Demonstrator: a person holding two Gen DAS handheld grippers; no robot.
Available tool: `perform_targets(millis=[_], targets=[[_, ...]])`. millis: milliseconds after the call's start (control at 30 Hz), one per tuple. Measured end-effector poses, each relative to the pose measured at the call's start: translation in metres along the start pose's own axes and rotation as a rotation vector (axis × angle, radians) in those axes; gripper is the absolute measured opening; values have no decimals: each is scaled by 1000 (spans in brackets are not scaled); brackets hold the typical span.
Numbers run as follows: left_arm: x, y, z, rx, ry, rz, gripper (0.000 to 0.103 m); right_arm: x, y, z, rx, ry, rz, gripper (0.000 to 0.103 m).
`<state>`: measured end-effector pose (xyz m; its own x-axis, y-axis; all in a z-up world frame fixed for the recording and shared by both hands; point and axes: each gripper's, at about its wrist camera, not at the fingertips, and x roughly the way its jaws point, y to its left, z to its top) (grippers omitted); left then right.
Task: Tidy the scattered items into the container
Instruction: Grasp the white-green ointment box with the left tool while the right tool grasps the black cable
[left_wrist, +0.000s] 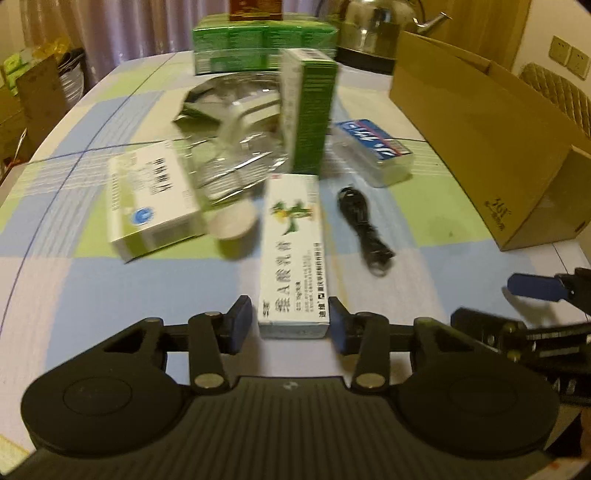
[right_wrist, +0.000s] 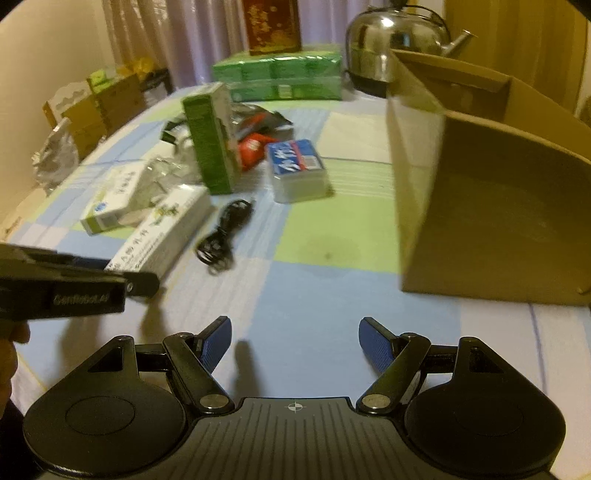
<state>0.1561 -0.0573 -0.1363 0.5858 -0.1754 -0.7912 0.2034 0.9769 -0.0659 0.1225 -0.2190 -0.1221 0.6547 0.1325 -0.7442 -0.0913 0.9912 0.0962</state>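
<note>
A long white ointment box (left_wrist: 293, 251) (right_wrist: 162, 232) lies on the checked tablecloth. Its near end sits between the fingers of my left gripper (left_wrist: 290, 325), which is open and close on both sides. My right gripper (right_wrist: 295, 347) is open above bare cloth with nothing in it. Scattered behind are a white-green box (left_wrist: 151, 199), an upright green box (left_wrist: 310, 110), a black cable (left_wrist: 364, 225) (right_wrist: 223, 236), a blue-topped clear case (left_wrist: 375, 151) (right_wrist: 297, 171), a crumpled foil bag (left_wrist: 229, 133) and a red packet (right_wrist: 253, 149). The open cardboard box (left_wrist: 480, 122) (right_wrist: 480, 184) stands at the right.
A stack of green packs (right_wrist: 277, 77), a red-brown box (right_wrist: 271, 26) and a steel kettle (right_wrist: 395, 44) stand at the table's far end. Cartons (right_wrist: 92, 110) sit beyond the left edge. A white round lid (left_wrist: 234, 225) lies beside the ointment box.
</note>
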Motion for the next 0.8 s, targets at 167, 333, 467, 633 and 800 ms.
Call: perform_targets(millis=[167,333,467,633,800], targets=[[-3,11,3,11,-19,17,46,13,12,16,-6,-30,39,71],[-2,14,5,23,-32,2,53,34,22,36,-23,-45,73,59],[0,17,5,36,-46,-10,54,55,26,48,-21,-30,96,48],[2,18,6,65,-58,-19,55,70,31,57,-29,-21,112,43],[6,16,8,83,-61,-23,55,77,37,61,-66,-18,118,20]])
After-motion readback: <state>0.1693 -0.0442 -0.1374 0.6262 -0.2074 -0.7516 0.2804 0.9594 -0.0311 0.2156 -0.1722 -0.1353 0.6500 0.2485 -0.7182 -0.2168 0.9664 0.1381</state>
